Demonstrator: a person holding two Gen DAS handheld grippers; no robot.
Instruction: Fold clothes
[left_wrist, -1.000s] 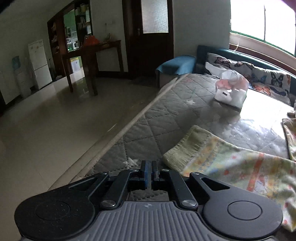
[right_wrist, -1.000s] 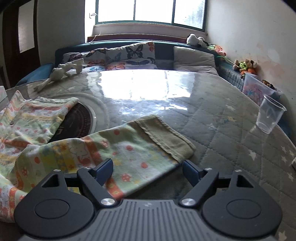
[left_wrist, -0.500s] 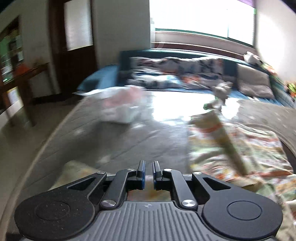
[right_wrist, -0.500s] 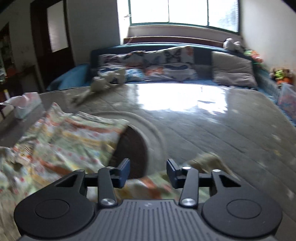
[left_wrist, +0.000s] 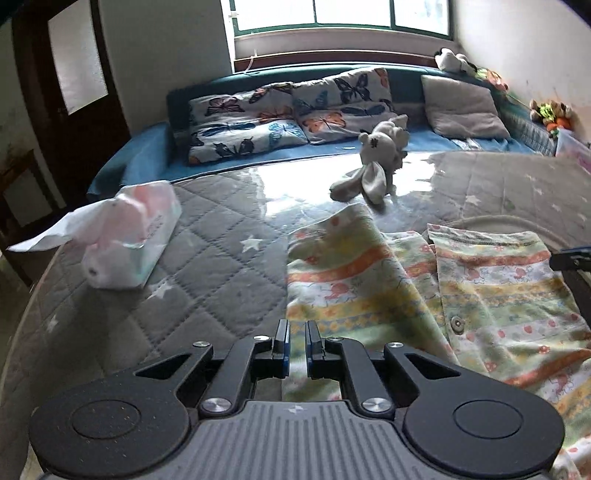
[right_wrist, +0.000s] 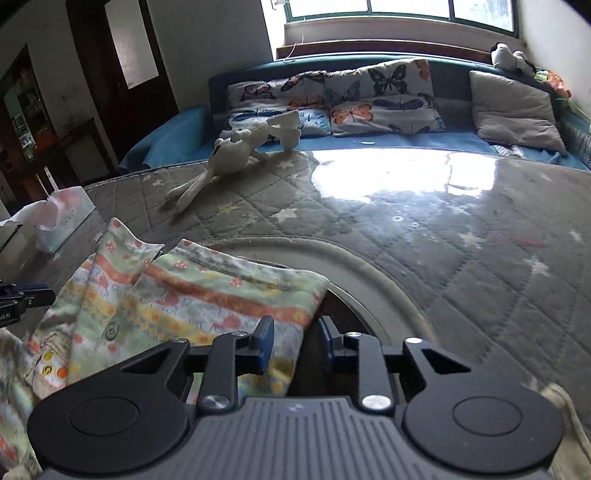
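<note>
Soft striped printed garment (left_wrist: 369, 280), rumpled

Grey quilted mattress (left_wrist: 207, 266), tissue pack (left_wrist: 129, 240), plush rabbit (left_wrist: 376, 162), butterfly pillows (right_wrist: 332, 99), grey cushion (right_wrist: 513, 107)

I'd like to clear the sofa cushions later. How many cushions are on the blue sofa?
3. Two butterfly-print cushions lie side by side: left butterfly cushion, right butterfly cushion. A plain grey cushion sits toward the sofa's right end. Others may be out of view.
</note>
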